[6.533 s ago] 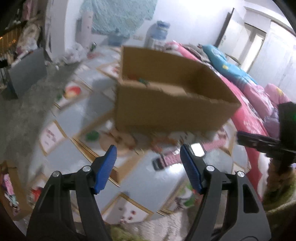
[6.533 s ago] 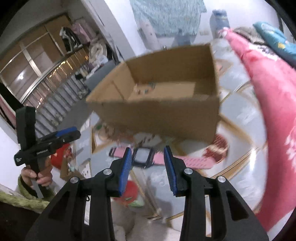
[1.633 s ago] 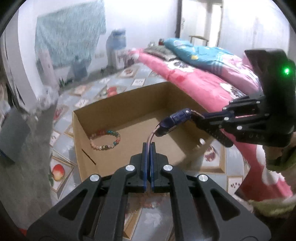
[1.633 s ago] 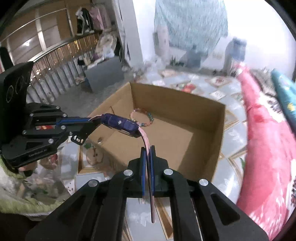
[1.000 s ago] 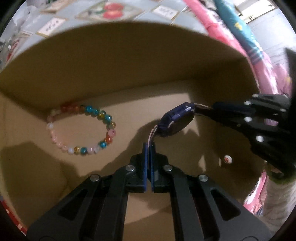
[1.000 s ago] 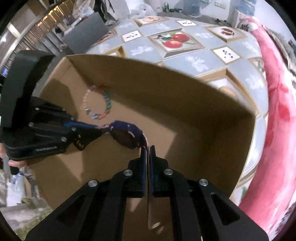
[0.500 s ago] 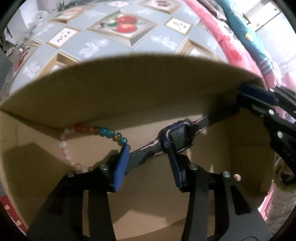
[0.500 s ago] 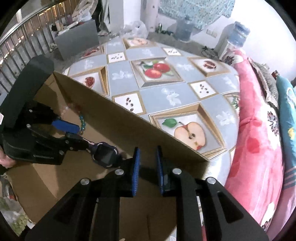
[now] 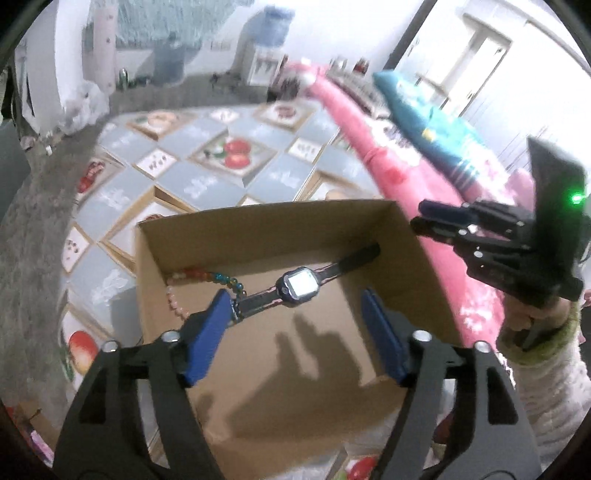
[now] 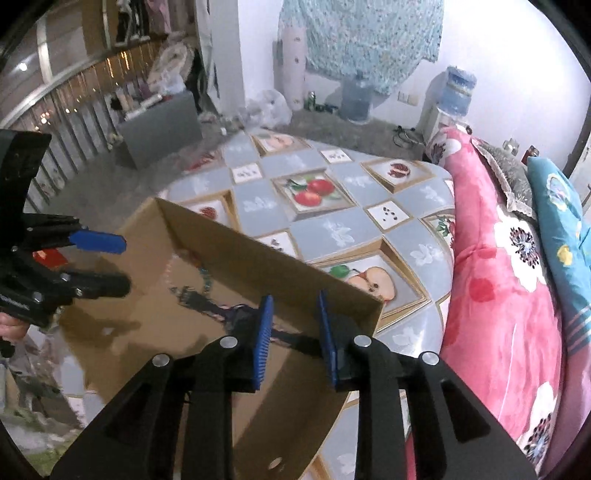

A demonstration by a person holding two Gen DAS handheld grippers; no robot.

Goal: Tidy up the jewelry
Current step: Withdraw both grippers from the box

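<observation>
No readable brand or lettering is showing anywhere; the small white print on the side of the left gripper [image 9: 295, 332], seen from the right wrist camera, is too blurred to make out, and the watch screen is only glowing pale.

The open brown cardboard box [image 9: 258, 221] is sitting on a table covered with a glossy grey-blue cloth printed with framed fruit pictures [image 10: 343, 229] (apples, a pomegranate, seeds). Inside the box, the dark blue smartwatch with a pink-edged dark strap [image 9: 299, 286] is lying flat on the cardboard floor, stretched diagonally, and one strap end is reaching the multicoloured bead bracelet [image 9: 207, 277] resting near the far left corner.

The left gripper's blue pads are standing wide apart and still spreading above the box, with nothing pressed between them. The right gripper [image 10: 293, 332] is hovering over the box's right wall, its ribbed blue pads parted by a narrow gap and widening, gripping nothing.

Beside the table a pink floral bedcover [image 10: 498, 295] is lying with a teal pillow [image 10: 561, 221]; a water dispenser [image 10: 454, 96], a patterned turquoise hanging [image 10: 362, 33] on the white wall and a metal railing [image 10: 74, 99] are filling the room behind
</observation>
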